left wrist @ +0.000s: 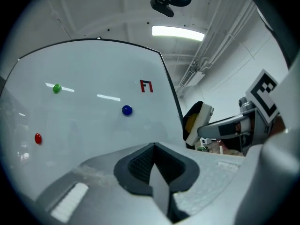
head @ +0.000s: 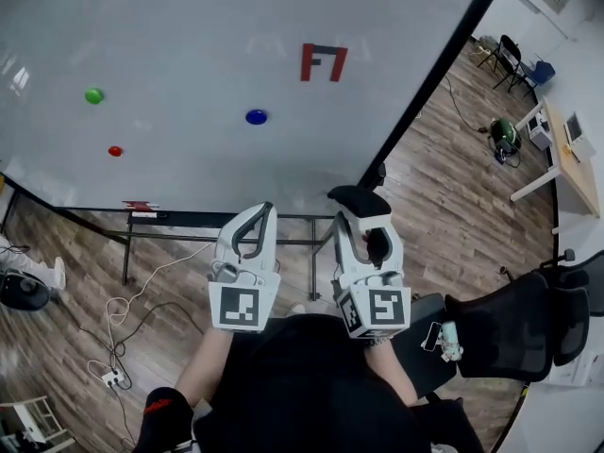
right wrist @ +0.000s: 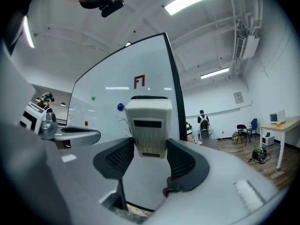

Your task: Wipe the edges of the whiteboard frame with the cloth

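Standing clamped in right claw (upright): eraser.

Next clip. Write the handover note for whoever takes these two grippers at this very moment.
Left gripper: shut, empty.
Right gripper: shut on a white wiper block with a dark pad; no loose cloth in view.
Whiteboard frame: the wiper block is near its lower right corner; contact cannot be told.
Done: no wiping that shows.
Left: wipe the frame edges.
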Action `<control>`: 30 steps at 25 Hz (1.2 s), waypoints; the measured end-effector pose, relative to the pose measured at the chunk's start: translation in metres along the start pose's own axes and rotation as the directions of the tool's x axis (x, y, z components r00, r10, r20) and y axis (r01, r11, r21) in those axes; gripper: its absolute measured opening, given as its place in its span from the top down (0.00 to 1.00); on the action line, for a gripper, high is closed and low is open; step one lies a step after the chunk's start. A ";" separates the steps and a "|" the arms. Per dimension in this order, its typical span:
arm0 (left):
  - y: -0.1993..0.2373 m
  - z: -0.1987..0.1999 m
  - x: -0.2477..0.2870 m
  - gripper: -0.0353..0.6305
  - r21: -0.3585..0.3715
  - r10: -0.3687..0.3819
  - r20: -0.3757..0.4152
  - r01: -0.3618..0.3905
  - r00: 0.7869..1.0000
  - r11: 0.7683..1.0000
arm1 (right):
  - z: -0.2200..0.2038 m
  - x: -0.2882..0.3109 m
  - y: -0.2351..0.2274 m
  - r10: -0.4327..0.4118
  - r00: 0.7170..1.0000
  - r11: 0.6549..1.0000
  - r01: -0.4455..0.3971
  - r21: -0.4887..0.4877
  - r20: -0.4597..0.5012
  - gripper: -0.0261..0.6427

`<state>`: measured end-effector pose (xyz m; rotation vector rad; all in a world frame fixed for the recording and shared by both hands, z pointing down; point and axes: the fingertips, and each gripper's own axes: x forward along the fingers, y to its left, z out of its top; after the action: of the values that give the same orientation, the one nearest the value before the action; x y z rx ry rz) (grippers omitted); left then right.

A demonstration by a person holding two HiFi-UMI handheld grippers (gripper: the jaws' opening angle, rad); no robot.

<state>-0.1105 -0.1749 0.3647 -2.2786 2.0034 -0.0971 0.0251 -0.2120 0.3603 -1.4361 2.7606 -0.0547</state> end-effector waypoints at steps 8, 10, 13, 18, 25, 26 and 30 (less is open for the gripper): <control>-0.001 0.001 -0.008 0.94 -0.061 0.037 0.013 -0.036 0.999 0.997 | 0.014 -0.004 0.002 0.019 0.999 1.000 -0.019 -0.003 0.047 0.62; 0.000 0.003 -0.009 0.94 -0.062 0.047 0.017 -0.045 0.999 0.997 | 0.016 -0.004 0.004 0.024 0.998 1.000 -0.025 0.003 0.057 0.62; 0.001 0.005 -0.012 0.94 -0.056 0.060 0.022 -0.059 0.998 0.997 | 0.017 -0.003 0.008 0.044 0.997 0.999 -0.044 -0.005 0.065 0.62; -0.002 0.002 -0.017 0.94 -0.058 0.074 0.018 -0.073 0.997 0.996 | 0.017 -0.002 0.010 0.062 0.996 0.998 -0.061 -0.006 0.071 0.62; -0.006 -0.002 -0.020 0.94 -0.060 0.079 0.010 -0.078 0.997 0.995 | 0.012 -0.001 0.015 0.097 0.994 0.995 -0.097 -0.005 0.059 0.62; -0.007 -0.002 -0.021 0.94 -0.062 0.079 0.009 -0.079 0.997 0.995 | 0.011 -0.001 0.016 0.101 0.993 0.995 -0.101 -0.006 0.058 0.62; -0.009 -0.004 -0.021 0.94 -0.059 0.078 0.004 -0.078 0.997 0.995 | 0.009 -0.002 0.017 0.108 0.993 0.994 -0.107 -0.013 0.053 0.62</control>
<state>-0.1045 -0.1534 0.3698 -2.2279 2.1167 -0.0241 0.0128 -0.2007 0.3504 -1.2686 2.7927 -0.0003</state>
